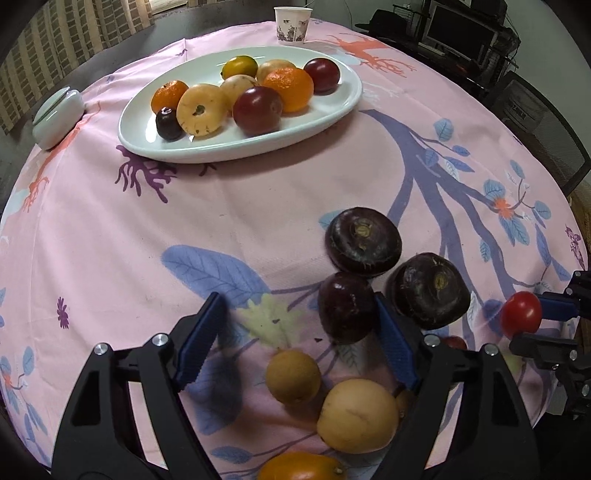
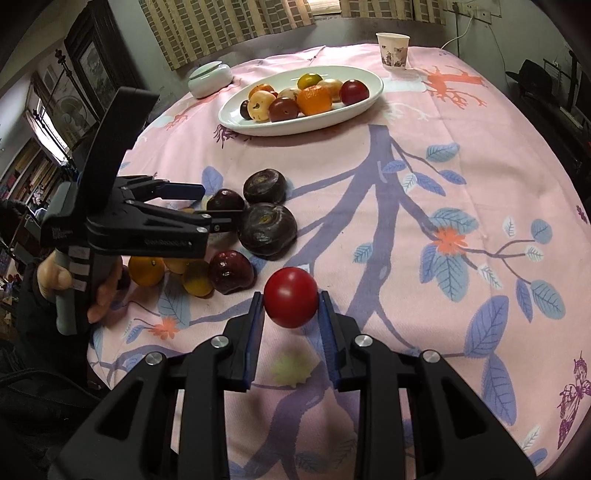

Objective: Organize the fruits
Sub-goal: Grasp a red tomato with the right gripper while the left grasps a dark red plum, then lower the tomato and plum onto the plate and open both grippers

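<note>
My right gripper [image 2: 291,306] is shut on a red round fruit [image 2: 291,302] and holds it above the pink tablecloth; it also shows in the left wrist view [image 1: 521,314]. My left gripper [image 1: 301,321] is open over loose fruits: a dark plum [image 1: 345,310] touches its right finger, with a small yellow fruit [image 1: 293,376] and a pale yellow fruit [image 1: 356,415] between the fingers. Two dark flat fruits [image 1: 364,240] [image 1: 428,290] lie beyond. A white oval plate [image 1: 332,110] with several fruits stands at the far side.
A paper cup [image 1: 292,23] stands behind the plate. A white lidded jar [image 1: 57,114] sits at the table's left edge. A dark red plum [image 2: 232,271] and orange fruits [image 2: 146,271] lie beside the left gripper [image 2: 207,206]. A chair [image 1: 543,129] stands right.
</note>
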